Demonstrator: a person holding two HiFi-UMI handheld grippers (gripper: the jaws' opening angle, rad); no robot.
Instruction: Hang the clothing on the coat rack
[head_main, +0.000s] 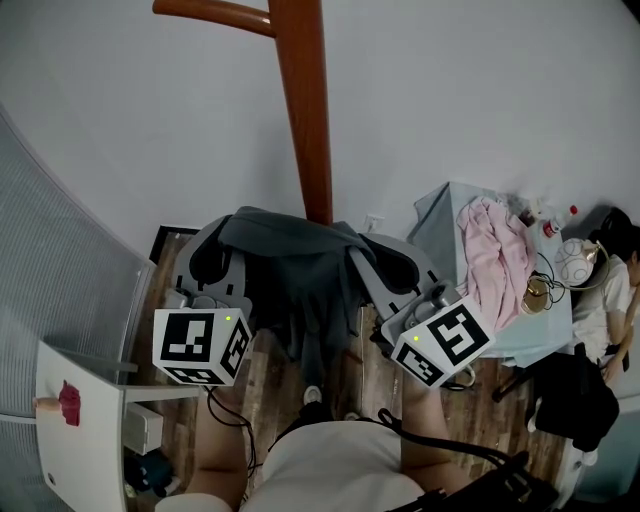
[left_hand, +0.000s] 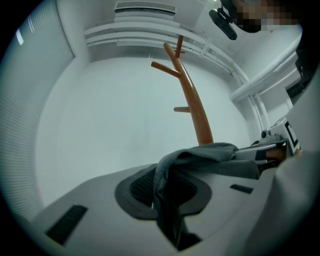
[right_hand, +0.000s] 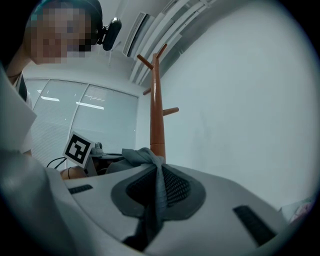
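**Head view.** A dark grey garment (head_main: 300, 275) is stretched between the left claw (head_main: 213, 255) and the right claw (head_main: 385, 262) and sags in the middle. It hangs just in front of the pole of the brown rack (head_main: 305, 120), which rises at the far side against a white wall. One peg (head_main: 210, 12) branches left, well above the cloth. At the right, a worktop (head_main: 440, 215) carries a pink cloth (head_main: 495, 250).

**Left gripper view.** The left claw (left_hand: 165, 192) is closed on a fold of the garment (left_hand: 215, 152). The cloth is pinched between the pads, drops below them at the near side and runs off to the right. The rack (left_hand: 192, 107) stands beyond, with its pegs high above the cloth.

**Right gripper view.** The right claw (right_hand: 159, 192) is closed on a bunched edge of the garment (right_hand: 142, 156). The cloth is gripped between the pads and leads left towards the left claw's marker cube (right_hand: 77, 148). The rack (right_hand: 157, 110) stands upright directly beyond.
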